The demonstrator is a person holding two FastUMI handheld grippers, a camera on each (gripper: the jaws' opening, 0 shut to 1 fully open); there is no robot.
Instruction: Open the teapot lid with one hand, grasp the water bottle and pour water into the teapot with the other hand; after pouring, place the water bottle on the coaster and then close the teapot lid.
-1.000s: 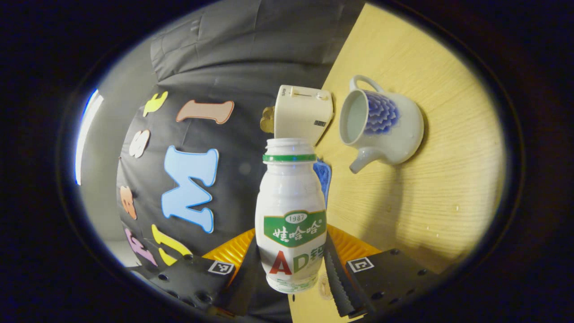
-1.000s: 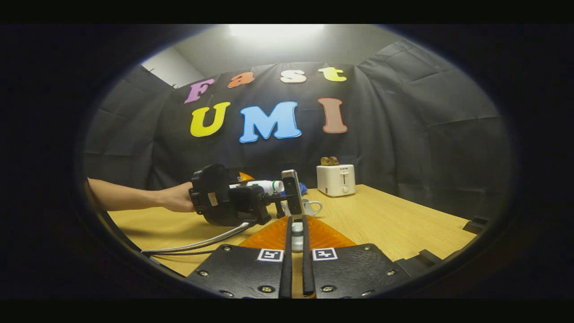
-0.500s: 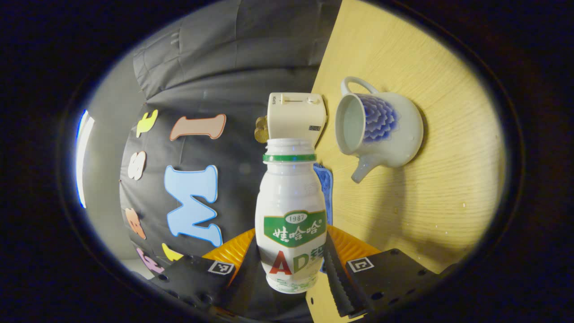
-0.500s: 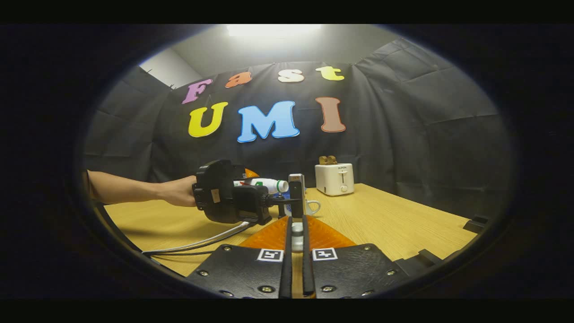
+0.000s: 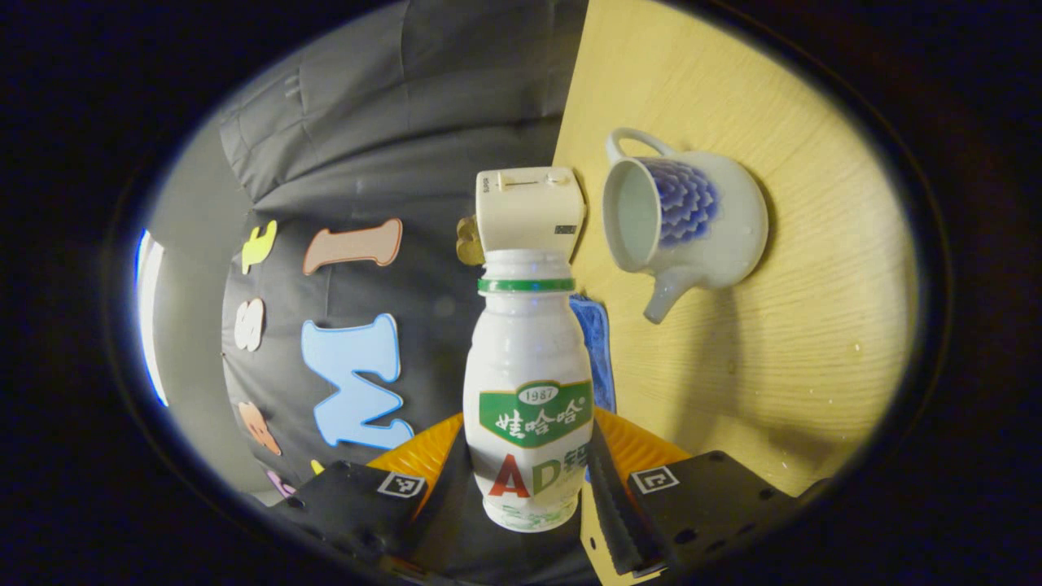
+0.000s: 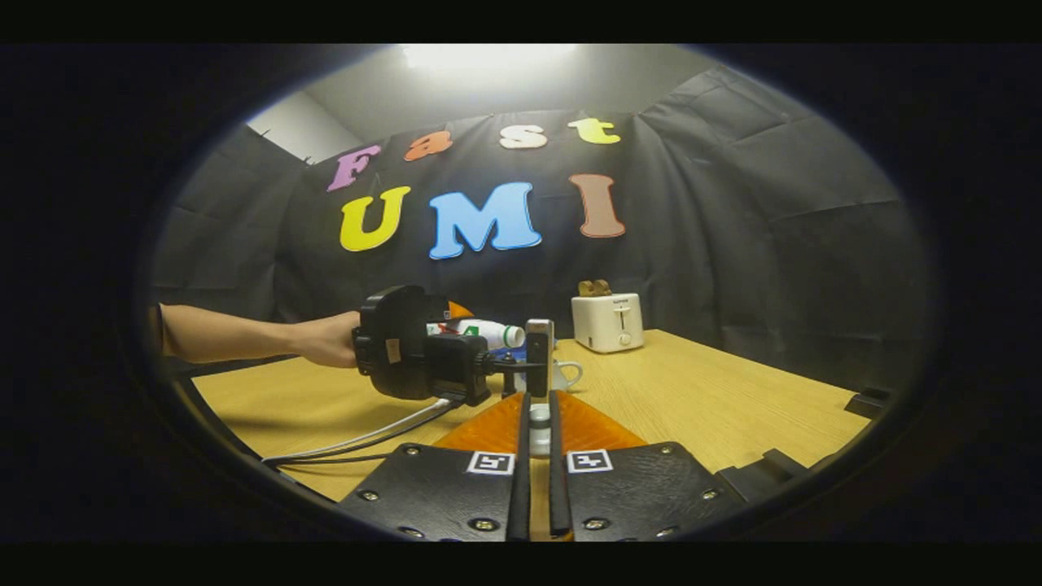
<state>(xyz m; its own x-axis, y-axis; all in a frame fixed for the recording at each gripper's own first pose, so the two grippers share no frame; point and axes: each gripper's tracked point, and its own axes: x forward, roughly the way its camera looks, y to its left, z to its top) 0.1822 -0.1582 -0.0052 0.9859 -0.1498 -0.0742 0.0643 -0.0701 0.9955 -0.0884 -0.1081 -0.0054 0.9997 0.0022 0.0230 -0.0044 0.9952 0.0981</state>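
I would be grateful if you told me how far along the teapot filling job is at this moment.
Done: the teapot stands open, and the right claw is shut on its lid. In hand: the left claw grips the uncapped water bottle, tipped on its side beside the teapot; no stream of water is visible. Left: setting the bottle on the blue coaster, then closing the lid.

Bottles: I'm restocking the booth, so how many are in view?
1: the water bottle, uncapped, held sideways between the left gripper's fingers beside the open teapot. Others may be hidden.
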